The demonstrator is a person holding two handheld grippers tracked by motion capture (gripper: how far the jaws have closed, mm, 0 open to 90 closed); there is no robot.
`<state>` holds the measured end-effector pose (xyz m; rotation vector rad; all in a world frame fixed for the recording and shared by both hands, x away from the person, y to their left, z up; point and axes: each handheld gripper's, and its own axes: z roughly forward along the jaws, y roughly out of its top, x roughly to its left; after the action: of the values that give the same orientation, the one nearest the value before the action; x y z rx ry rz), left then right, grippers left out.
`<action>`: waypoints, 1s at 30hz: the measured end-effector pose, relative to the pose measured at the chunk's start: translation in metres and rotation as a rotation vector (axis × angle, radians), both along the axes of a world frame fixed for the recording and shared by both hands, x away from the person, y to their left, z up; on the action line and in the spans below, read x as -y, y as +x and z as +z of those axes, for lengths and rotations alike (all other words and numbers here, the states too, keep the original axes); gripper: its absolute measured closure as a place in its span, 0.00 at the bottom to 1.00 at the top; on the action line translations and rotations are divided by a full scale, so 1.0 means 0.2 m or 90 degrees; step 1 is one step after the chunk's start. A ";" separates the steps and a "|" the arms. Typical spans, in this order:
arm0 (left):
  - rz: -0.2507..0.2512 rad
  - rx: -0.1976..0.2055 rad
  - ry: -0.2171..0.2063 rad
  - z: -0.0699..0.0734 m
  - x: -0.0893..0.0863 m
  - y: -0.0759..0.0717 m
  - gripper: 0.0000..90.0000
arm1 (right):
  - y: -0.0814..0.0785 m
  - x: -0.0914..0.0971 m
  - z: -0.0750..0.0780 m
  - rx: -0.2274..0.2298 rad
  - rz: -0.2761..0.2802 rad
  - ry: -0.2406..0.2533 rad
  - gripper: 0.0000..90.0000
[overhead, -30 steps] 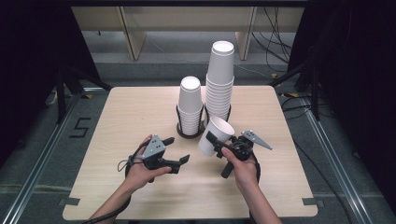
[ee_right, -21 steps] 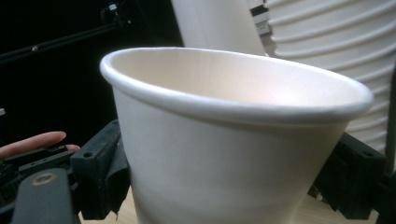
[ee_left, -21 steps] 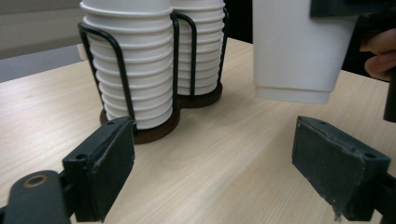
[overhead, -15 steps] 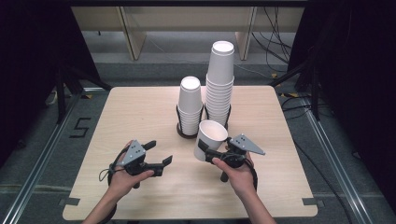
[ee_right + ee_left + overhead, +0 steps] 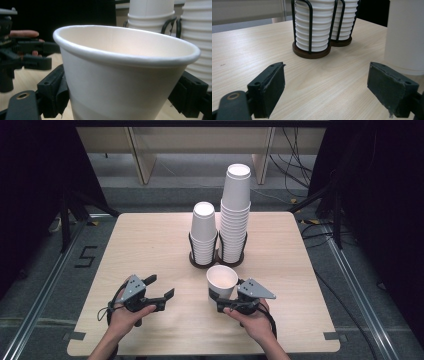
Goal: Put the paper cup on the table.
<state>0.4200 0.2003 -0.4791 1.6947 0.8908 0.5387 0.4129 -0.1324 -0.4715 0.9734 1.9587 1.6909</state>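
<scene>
My right gripper [image 5: 220,297] is shut on a single white paper cup [image 5: 221,279], which stands upright and mouth up, its base down at the tabletop. In the right gripper view the cup [image 5: 120,82] sits between both black pads [image 5: 53,92]. My left gripper [image 5: 161,286] is to its left, low over the table. It is open with nothing between its pads [image 5: 270,86], and its jaws have just been closing. Behind the cup stand a short stack of cups [image 5: 204,232] and a taller stack [image 5: 236,215] in a black wire holder [image 5: 216,260].
The light wooden table [image 5: 125,245] has bare room on its left and right halves. Dark floor and cables surround it. In the left gripper view the held cup [image 5: 405,35] is at the right, and the holder's stacks [image 5: 314,27] stand ahead.
Both hands have drawn back toward the table's near edge. The cup in the right gripper has turned from tilted to upright and come down. The left gripper has moved left.
</scene>
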 end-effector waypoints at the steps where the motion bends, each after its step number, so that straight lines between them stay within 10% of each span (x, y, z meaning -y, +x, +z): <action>1: 0.001 0.000 -0.003 0.00 0.00 0.00 0.16 | -0.01 0.01 -0.01 -0.001 0.006 -0.012 0.17; 24: 0.009 -0.012 -0.005 -0.04 -0.01 0.01 0.16 | -0.11 0.16 -0.11 0.050 0.023 -0.146 0.14; 30: 0.007 -0.013 -0.010 -0.05 -0.01 0.01 0.16 | -0.11 0.18 -0.11 0.018 0.027 -0.143 0.00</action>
<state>0.4227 0.2024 -0.4896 1.6855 0.9167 0.5208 0.3902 -0.1675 -0.4944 0.8273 2.1088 1.4583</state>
